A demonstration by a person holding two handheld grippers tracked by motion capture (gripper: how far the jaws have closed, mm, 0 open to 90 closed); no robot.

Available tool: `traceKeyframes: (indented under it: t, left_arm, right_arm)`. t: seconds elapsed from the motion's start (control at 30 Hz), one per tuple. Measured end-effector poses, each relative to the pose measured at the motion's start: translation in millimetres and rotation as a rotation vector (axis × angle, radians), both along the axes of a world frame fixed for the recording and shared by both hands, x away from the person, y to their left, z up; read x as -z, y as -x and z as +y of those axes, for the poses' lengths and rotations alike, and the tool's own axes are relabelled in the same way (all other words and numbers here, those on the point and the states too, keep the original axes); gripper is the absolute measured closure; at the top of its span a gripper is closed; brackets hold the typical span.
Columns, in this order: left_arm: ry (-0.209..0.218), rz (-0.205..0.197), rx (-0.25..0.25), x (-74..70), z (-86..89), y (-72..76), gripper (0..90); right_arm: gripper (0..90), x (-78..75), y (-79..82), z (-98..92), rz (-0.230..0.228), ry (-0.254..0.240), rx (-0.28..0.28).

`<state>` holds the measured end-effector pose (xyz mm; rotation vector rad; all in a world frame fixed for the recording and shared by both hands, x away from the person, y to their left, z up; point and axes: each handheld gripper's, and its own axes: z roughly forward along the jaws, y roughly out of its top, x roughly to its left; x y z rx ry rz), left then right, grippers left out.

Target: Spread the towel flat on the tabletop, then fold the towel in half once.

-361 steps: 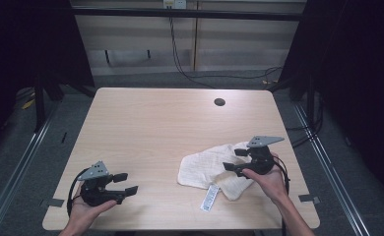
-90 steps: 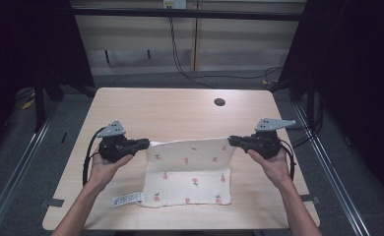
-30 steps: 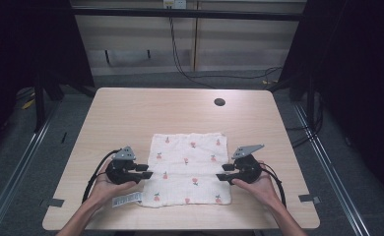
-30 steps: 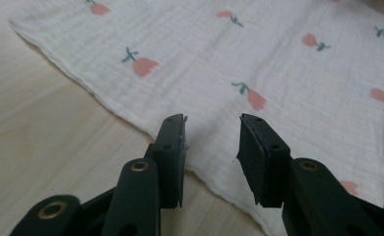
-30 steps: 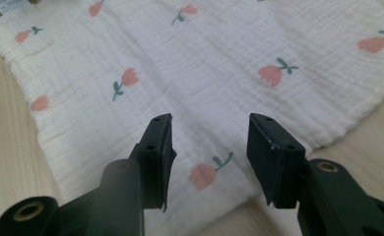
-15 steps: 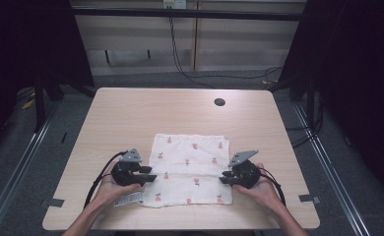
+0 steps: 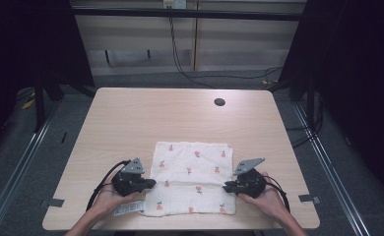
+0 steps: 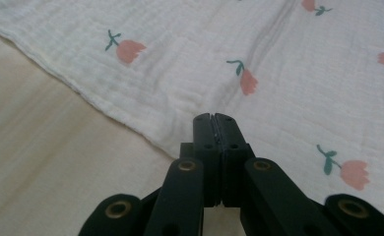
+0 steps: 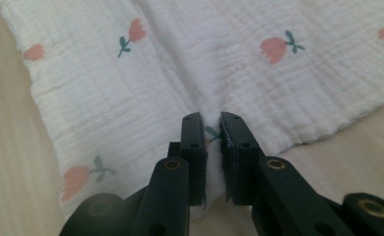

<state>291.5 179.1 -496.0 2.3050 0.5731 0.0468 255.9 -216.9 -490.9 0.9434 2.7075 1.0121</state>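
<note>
A white cloth (image 7: 192, 174) with small pink flowers lies spread flat on the table's near half. My left gripper (image 7: 150, 183) is at its left edge, and its jaws have just been closing. In the left gripper view they meet on the hem of the cloth (image 8: 278, 73), tips (image 8: 213, 118) pressed together. At the right edge is my right gripper (image 7: 226, 187), whose jaws have also just been closing. There a small ridge of the cloth (image 9: 131, 88) is bunched between the pads (image 9: 211, 123). A faint crease runs across the cloth between the two grippers.
A white label (image 7: 128, 208) sticks out from the cloth's near left corner. A dark round hole (image 7: 219, 102) sits in the wooden table (image 7: 131, 118) at the back. Black frame posts and cables stand beyond the far edge.
The crumpled cloth was spread out flat. Over the last second both grippers slid toward the near edge along the cloth's sides, and their jaws closed on its edges.
</note>
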Motion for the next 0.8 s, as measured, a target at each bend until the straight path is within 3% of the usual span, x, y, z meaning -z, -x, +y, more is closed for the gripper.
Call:
traceKeyframes:
  t: [0.13,0.27,0.43,0.5,0.67,0.8]
  left_arm:
    - [-0.018,-0.008,0.018,-1.5,1.9,6.3,89.0]
    - [0.001,0.014,0.023,-2.4,5.8,1.0,84.4]
    - [0.114,0.037,-0.035,-13.1,19.2,-8.5,68.8]
    - [0.115,0.045,-0.062,-12.7,22.0,-13.2,62.6]
    - [0.102,0.041,-0.106,-12.8,20.5,-20.8,52.8]
    - [0.102,0.014,-0.120,-18.8,16.8,-25.3,53.0]
  right_arm:
    - [79.6,-0.4,9.8,1.1,0.010,-0.006,-0.020]
    - [64.5,-0.7,9.6,1.2,0.017,-0.030,-0.023]
    - [55.4,-6.9,0.4,-9.2,0.007,-0.122,0.033]
    - [50.1,-8.8,-6.1,-12.9,0.009,-0.146,0.060]
    - [45.8,-14.6,-21.7,-20.8,-0.048,-0.172,0.146]
    - [46.5,-18.9,-25.0,-24.5,-0.062,-0.188,0.157]
